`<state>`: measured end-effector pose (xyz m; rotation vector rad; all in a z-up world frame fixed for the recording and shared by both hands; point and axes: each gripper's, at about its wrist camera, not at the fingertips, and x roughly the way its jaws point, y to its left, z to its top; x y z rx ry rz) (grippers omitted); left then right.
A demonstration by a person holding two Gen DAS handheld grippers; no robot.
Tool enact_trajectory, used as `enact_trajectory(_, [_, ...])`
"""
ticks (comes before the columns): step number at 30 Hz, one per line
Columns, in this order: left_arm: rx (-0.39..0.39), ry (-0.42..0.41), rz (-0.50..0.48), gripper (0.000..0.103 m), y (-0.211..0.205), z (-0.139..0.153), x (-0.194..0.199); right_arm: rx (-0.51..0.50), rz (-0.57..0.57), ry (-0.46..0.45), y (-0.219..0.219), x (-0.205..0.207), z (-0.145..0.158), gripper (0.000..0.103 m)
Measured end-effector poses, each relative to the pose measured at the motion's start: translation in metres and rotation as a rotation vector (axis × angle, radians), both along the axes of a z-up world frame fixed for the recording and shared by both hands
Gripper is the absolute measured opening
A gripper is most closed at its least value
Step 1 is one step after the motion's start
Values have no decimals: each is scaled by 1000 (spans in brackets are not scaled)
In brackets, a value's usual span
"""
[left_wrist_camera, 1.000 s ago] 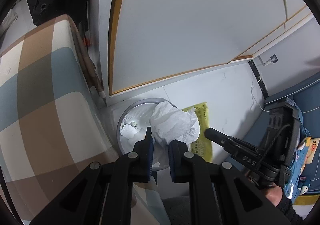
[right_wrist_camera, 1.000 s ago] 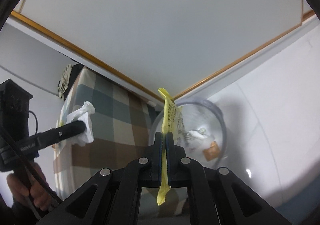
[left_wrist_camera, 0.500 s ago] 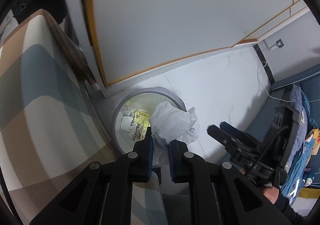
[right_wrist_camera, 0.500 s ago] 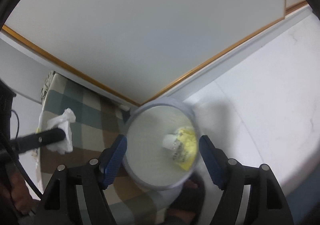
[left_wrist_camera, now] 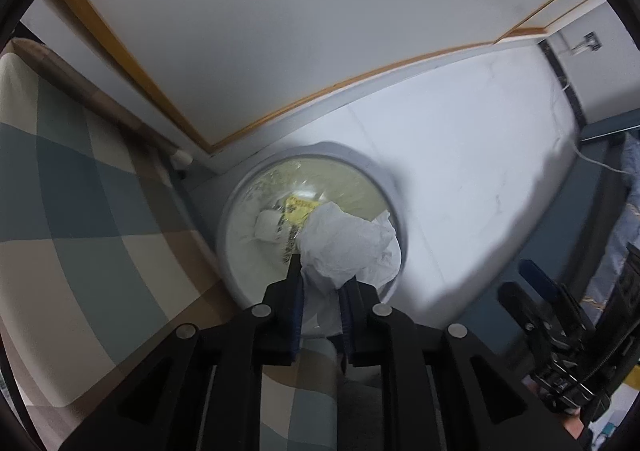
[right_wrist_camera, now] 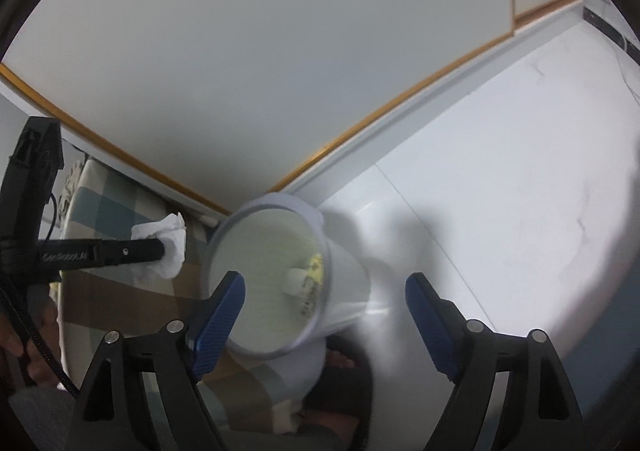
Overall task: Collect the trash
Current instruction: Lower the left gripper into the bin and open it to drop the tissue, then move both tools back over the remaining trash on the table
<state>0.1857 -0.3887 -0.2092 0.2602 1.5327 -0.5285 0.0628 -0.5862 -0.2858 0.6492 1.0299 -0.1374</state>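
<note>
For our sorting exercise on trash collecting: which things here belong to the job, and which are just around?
Belongs:
- crumpled white tissue, between left gripper pads
- round grey bin
- yellow printed wrapper inside
- open right gripper

Just around:
- checked cushion
- white floor

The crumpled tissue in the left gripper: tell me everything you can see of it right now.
The crumpled tissue is white, thin, creased paper, bunched into a loose wad. Its lower end is pinched between the blue pads of the left gripper, whose jaws are just starting to open; the rest billows out past the fingertips. From the left wrist view it hangs over the round grey trash bin, partly hiding the yellow wrapper already inside. Nothing else visibly touches it.
</note>
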Motion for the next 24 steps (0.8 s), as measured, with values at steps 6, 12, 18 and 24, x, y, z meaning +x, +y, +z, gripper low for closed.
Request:
enact_trajectory(6, [-33, 27, 32, 41, 8, 2, 0, 40, -29, -5, -6, -18, 0, 83])
enact_trajectory(12, [-54, -13, 47, 60, 13, 27, -5, 35, -48, -42, -6, -27, 19, 83])
enact_trajectory(18, [-108, -85, 56, 71, 23, 63, -20, -5, -53, -103, -2, -40, 52, 83])
enact_trajectory(24, [-213, -198, 97, 71, 55, 103, -32, -25, -58, -181, 13, -54, 92, 85])
